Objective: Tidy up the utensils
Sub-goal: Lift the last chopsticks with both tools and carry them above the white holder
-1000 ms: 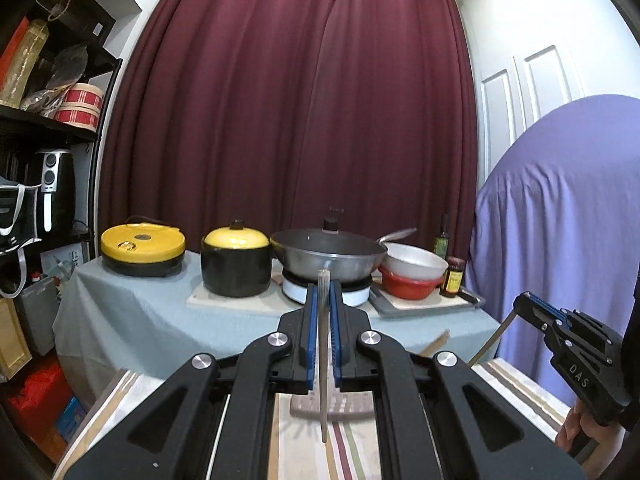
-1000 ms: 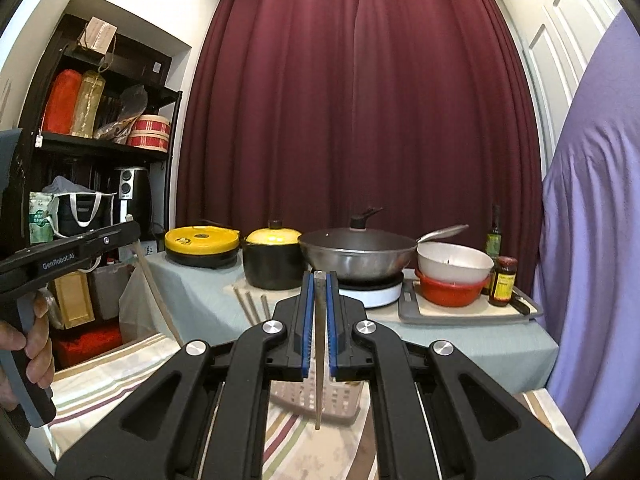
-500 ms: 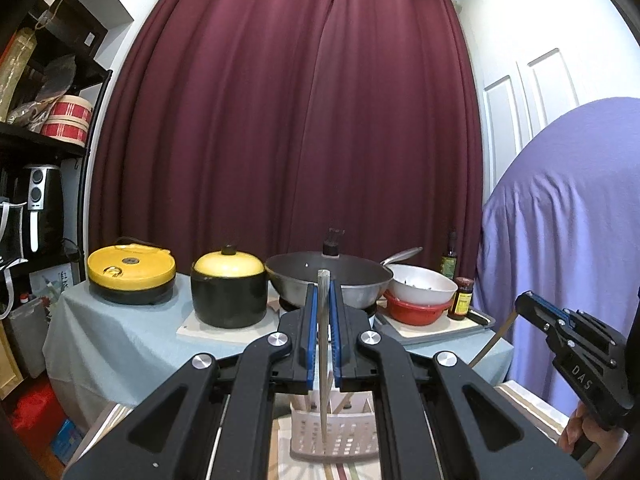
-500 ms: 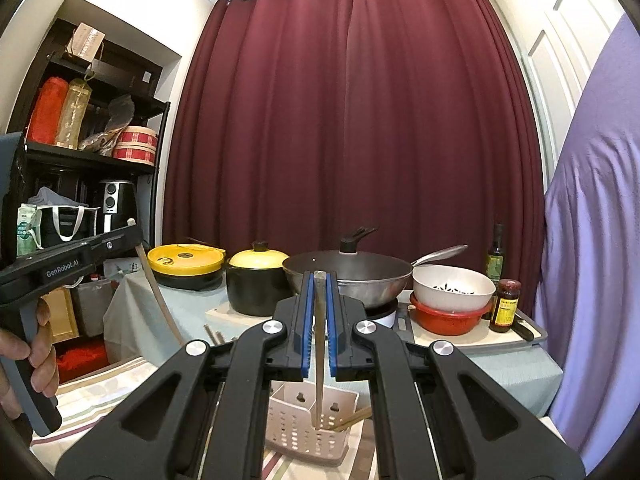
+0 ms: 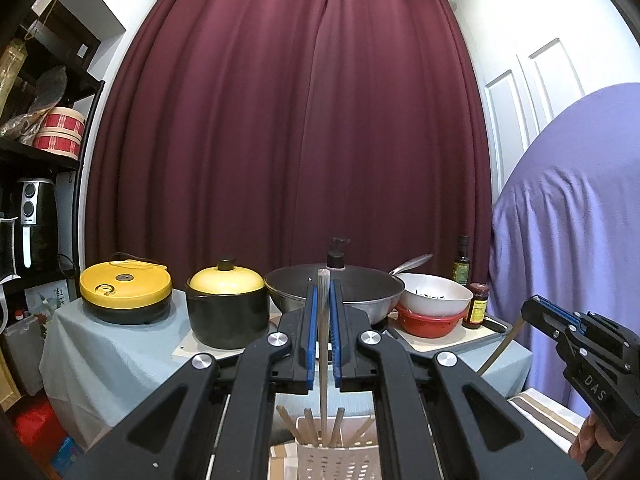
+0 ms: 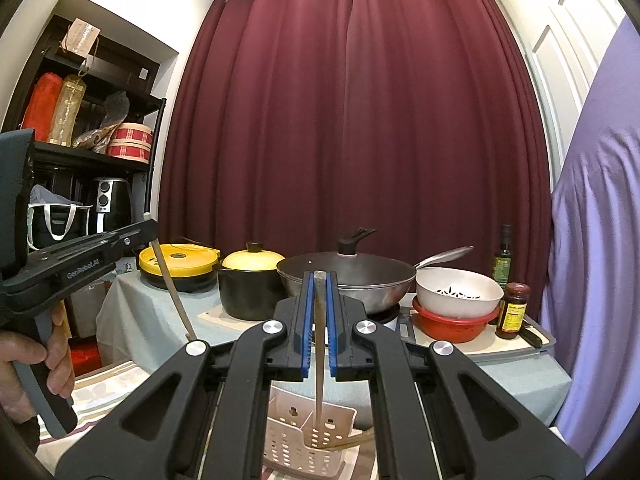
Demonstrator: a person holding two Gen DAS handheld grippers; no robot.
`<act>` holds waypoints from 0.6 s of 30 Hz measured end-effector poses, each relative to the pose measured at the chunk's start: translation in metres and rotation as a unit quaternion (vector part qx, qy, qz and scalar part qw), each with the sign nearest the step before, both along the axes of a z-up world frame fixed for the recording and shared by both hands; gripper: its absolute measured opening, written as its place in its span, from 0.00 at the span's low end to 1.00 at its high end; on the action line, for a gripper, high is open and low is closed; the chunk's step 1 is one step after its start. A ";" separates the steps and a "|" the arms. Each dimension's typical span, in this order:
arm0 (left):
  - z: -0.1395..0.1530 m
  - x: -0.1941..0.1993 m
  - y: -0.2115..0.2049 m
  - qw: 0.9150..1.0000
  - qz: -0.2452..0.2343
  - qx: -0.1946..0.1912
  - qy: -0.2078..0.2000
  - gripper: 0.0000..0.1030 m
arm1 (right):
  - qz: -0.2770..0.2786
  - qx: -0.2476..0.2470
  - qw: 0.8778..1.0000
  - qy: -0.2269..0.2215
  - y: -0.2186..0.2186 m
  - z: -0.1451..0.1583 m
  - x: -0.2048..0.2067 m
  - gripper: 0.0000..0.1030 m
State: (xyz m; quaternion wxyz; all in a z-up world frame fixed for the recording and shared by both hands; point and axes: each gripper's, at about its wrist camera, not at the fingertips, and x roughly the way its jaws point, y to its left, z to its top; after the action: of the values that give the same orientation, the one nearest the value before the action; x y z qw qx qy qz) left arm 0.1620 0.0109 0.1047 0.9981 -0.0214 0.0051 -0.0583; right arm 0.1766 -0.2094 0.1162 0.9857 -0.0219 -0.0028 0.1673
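My left gripper (image 5: 322,292) is shut on a pale chopstick (image 5: 322,344) that hangs upright, its tip over a white perforated utensil holder (image 5: 336,460) with several chopsticks standing in it. My right gripper (image 6: 319,280) is shut on a darker chopstick (image 6: 319,352) whose tip reaches down into the same holder (image 6: 308,440). The right gripper (image 5: 536,312) shows at the right of the left wrist view. The left gripper (image 6: 150,226) shows at the left of the right wrist view with its chopstick (image 6: 172,284) hanging down.
Behind the holder a cloth-covered table (image 5: 104,344) carries a yellow cooker (image 5: 126,292), a black pot with yellow lid (image 5: 228,308), a wok (image 5: 360,292), stacked bowls (image 5: 436,304) and bottles (image 5: 462,260). Shelves (image 6: 80,152) stand left; a purple cover (image 5: 568,240) is on the right.
Both grippers have risen and tilted up with their chopsticks. The utensil holder has slid lower in both views and its chopsticks now show in the left wrist view.
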 end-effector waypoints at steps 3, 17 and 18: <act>-0.003 0.009 -0.001 1.000 0.000 0.001 0.006 0.06 | 0.000 0.002 1.000 0.002 0.000 -0.002 0.007 0.06; -0.003 0.024 0.002 1.000 0.006 -0.008 -0.021 0.06 | 0.000 0.000 1.000 0.018 0.005 -0.016 0.040 0.06; -0.003 0.025 0.002 1.000 0.006 -0.008 -0.022 0.06 | -0.001 -0.001 1.000 0.019 0.006 -0.017 0.041 0.06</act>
State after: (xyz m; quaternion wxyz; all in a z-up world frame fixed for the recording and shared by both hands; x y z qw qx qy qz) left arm 0.1873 0.0126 0.1013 0.9980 -0.0283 -0.0178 -0.0530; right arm 0.2176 -0.2039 0.0996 0.9856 -0.0191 0.0165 0.1670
